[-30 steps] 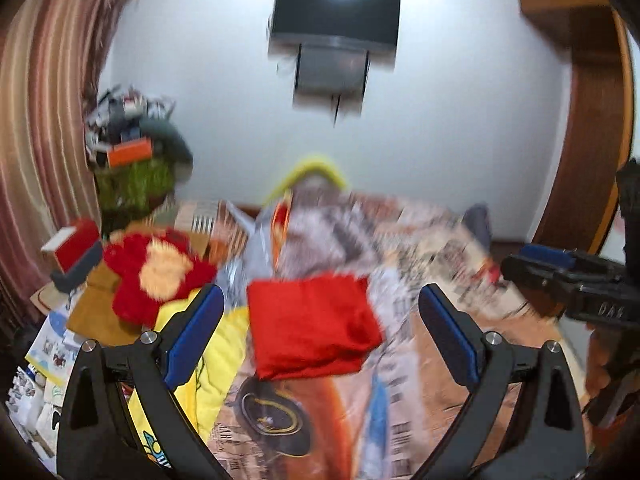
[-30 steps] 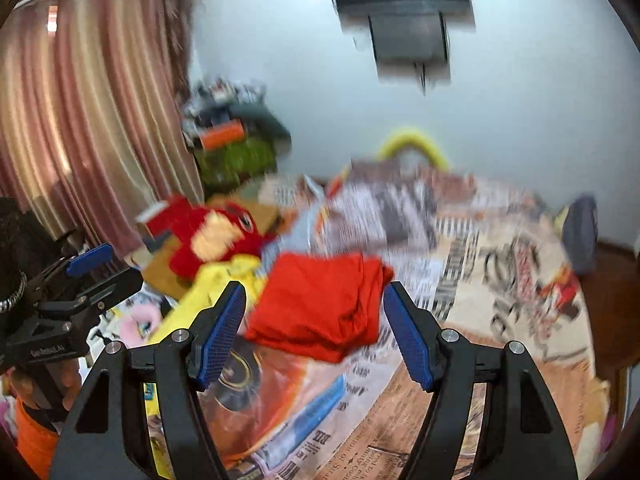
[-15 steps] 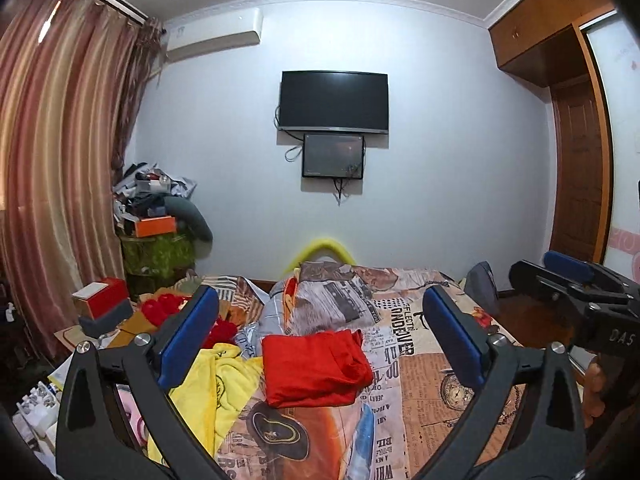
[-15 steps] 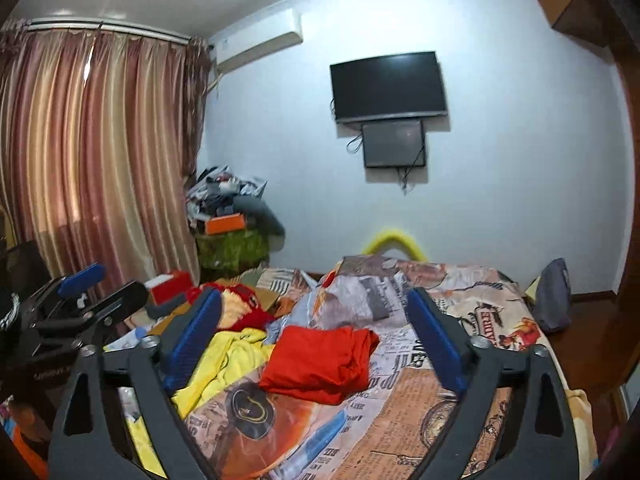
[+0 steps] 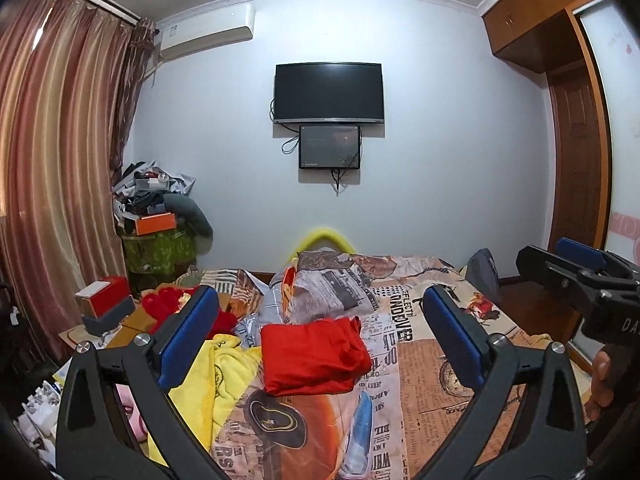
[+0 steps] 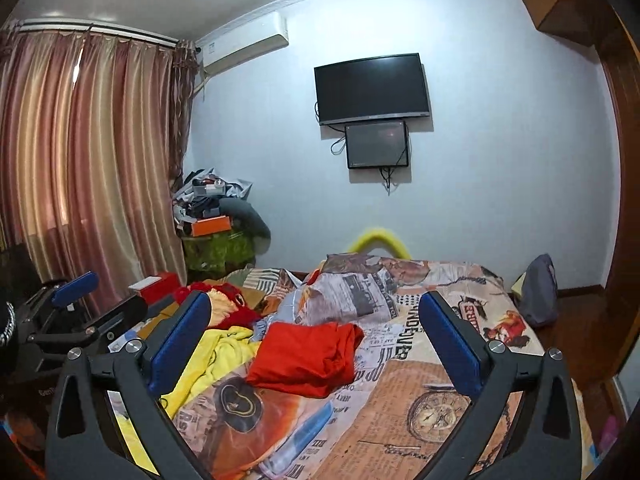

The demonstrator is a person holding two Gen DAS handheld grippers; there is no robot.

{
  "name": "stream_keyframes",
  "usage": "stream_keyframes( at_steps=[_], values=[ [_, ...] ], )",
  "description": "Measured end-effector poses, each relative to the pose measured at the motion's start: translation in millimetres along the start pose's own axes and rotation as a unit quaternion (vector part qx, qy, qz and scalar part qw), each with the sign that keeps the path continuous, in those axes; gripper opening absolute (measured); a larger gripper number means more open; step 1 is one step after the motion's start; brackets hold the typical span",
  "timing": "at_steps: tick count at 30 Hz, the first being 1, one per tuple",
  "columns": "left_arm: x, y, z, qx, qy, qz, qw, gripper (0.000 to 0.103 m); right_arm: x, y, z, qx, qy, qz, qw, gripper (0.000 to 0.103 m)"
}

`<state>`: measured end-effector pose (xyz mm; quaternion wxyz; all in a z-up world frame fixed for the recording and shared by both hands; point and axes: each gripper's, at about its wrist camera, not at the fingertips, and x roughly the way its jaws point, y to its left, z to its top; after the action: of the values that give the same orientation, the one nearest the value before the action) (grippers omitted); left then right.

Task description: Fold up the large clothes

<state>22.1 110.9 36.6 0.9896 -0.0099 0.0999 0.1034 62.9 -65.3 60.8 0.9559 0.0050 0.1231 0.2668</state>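
A folded red garment (image 5: 312, 356) (image 6: 304, 356) lies on the printed bedspread (image 5: 440, 380), touched by neither gripper. A crumpled yellow garment (image 5: 216, 376) (image 6: 208, 356) lies to its left. My left gripper (image 5: 318, 300) is open and empty, held back from and above the red garment. My right gripper (image 6: 314, 304) has its jaws opening wide with nothing between them, also short of the garment. Each gripper shows in the other's view: the right gripper (image 5: 552, 258) at the right edge with a hand under it, the left gripper (image 6: 100, 300) at the left edge.
A red plush toy (image 6: 232, 308) and a red-and-grey box (image 5: 106, 304) sit left of the bed. A cluttered stand (image 5: 160, 220) fills the corner by the curtain (image 5: 60, 160). A grey bag (image 6: 540, 292) lies at the bed's far right. Two screens (image 5: 328, 92) hang on the wall.
Both grippers have pulled back from the red garment and tilted up, so the wall and ceiling now show. The right jaws have spread wider. The garment stays on the bed.
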Motion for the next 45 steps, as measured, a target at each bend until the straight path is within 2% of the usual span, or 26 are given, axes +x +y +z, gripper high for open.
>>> stream_keyframes(
  at_steps=[5, 20, 45],
  values=[
    [3.9, -7.7, -4.0, 0.01, 0.005, 0.004, 0.9999, 0.103, 1.0, -7.6, -1.0, 0.017, 0.012, 0.004, 1.0, 0.103],
    [10.5, -6.8, -4.4, -0.002, 0.015, 0.001, 0.9999, 0.103, 0.3, -11.7, -1.9, 0.027, 0.028, 0.0, 0.999, 0.103],
    [11.0, -14.6, -4.9, -0.026, 0.018, 0.013, 0.9994, 0.103, 2.0, -13.7, 1.7, 0.035, 0.032, 0.005, 0.999, 0.103]
  ],
)
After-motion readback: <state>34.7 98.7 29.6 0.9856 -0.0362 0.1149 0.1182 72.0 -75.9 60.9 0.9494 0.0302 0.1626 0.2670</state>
